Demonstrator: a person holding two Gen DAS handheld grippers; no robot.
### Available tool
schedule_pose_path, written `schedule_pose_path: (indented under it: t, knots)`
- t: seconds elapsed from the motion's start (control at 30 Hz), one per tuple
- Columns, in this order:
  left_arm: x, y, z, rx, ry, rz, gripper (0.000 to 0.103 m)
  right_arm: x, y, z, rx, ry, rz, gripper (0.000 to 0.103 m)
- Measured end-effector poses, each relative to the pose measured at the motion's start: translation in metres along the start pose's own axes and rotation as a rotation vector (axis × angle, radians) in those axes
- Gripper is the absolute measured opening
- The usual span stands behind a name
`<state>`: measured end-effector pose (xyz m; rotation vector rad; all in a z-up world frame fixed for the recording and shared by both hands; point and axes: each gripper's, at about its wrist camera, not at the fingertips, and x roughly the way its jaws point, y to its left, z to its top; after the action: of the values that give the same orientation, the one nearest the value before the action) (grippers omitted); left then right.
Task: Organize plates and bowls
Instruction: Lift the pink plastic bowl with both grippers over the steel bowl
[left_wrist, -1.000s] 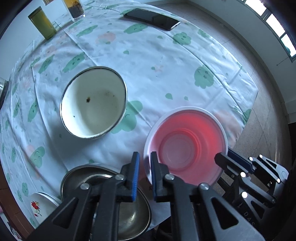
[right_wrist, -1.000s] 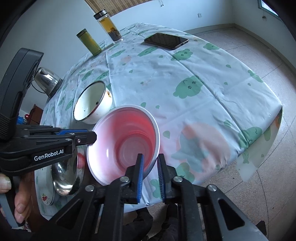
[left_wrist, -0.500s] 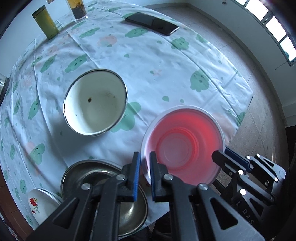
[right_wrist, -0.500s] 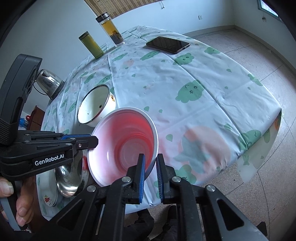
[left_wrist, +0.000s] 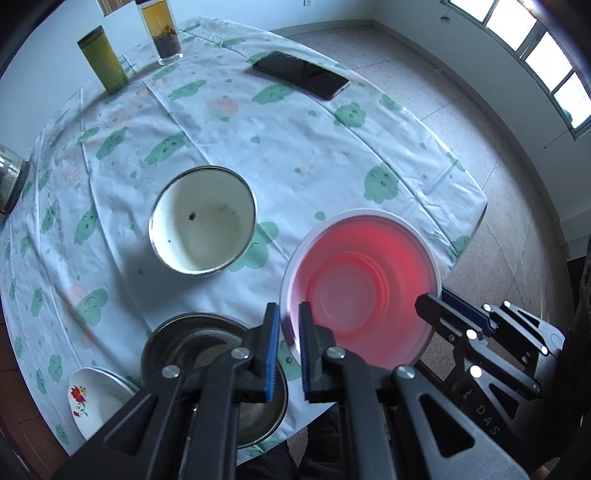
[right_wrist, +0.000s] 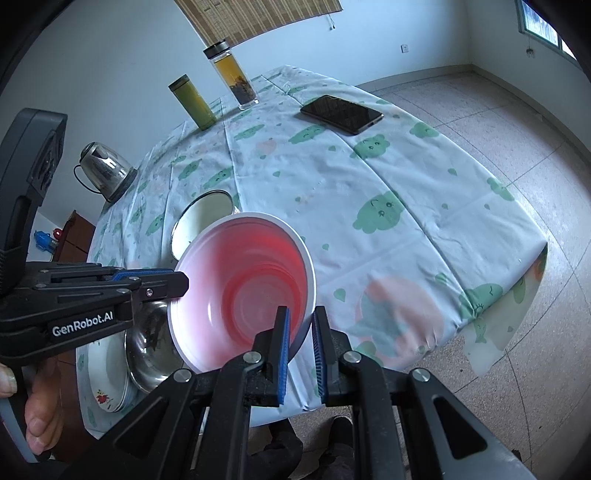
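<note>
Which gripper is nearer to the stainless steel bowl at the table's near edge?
Left. The left gripper grips the pink plastic bowl's rim right above the stainless steel bowl; the right gripper grips the rim's opposite side, farther away.

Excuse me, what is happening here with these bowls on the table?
A person holds the red bowl by its rim with both grippers: the left gripper on one side, the right gripper on the opposite side, both shut on it. The bowl is tilted above the table edge. A white bowl, a steel bowl and a flowered plate wait nearby.
</note>
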<state>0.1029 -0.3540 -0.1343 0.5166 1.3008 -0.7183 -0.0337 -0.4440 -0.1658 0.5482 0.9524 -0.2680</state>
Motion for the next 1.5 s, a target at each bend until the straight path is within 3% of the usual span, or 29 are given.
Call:
schedule_pose_path:
  t: [0.73, 1.5]
  knots:
    - [-0.028, 0.044, -0.021, -0.100, -0.024, 0.025, 0.007, -0.014, 0.052, 0.013, -0.102, -0.011, 0.067, 0.014]
    - [-0.039, 0.090, -0.049, -0.190, -0.033, 0.040, 0.007, 0.000, 0.097, 0.006, -0.177, 0.021, 0.107, 0.014]
